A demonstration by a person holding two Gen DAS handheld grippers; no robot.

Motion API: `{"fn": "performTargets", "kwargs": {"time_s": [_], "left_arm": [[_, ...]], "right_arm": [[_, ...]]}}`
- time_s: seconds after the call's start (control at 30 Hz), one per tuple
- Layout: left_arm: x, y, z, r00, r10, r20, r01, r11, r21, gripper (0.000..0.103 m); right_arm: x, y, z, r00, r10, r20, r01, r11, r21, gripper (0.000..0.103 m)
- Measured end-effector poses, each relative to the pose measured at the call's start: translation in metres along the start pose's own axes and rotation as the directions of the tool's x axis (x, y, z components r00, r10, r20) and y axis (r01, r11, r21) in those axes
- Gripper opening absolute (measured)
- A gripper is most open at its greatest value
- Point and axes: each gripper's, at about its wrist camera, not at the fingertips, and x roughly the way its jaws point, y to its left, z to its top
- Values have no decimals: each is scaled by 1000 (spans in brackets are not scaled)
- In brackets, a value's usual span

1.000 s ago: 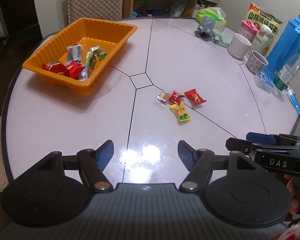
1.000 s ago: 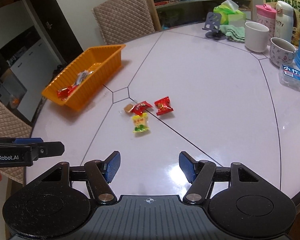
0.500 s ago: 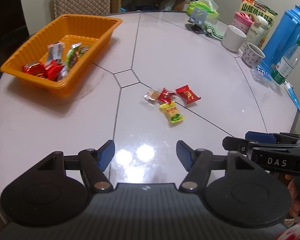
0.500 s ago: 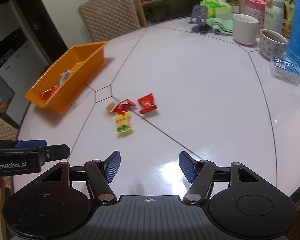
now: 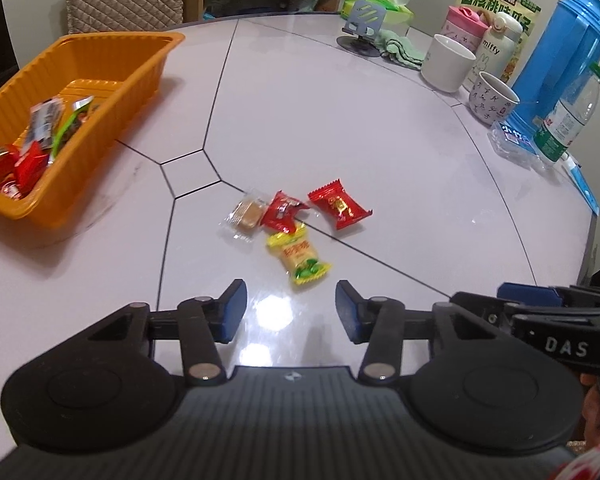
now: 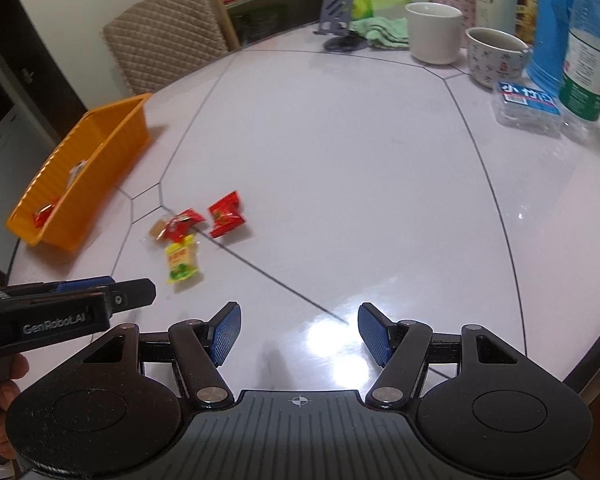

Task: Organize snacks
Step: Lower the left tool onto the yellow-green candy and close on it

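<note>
Left-wrist view showed the left gripper (image 5: 288,310) empty, jaws just narrowed to suit the yellow snack (image 5: 299,257) lying just ahead, well right of the orange tray (image 5: 148,65); right gripper (image 6: 299,334) stood wider, empty.

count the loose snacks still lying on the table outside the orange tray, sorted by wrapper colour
Red: 2, one beside the other
Yellow: 1
Clear: 1, with a brown biscuit
Total: 4
</note>
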Motion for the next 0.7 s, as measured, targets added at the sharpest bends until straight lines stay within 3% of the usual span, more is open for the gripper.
{"fn": "performTargets", "kwargs": {"time_s": [0.43,0.7], "left_arm": [[43,-8,19,999,17,-37,-19,999,-31,33],[52,-14,21,998,49,-35,-49,999,0,31]], "right_arm": [[13,-20,10,1000,-15,-18,16,999,45,65],[20,-25,14,999,-12,-32,13,999,45,65]]}}
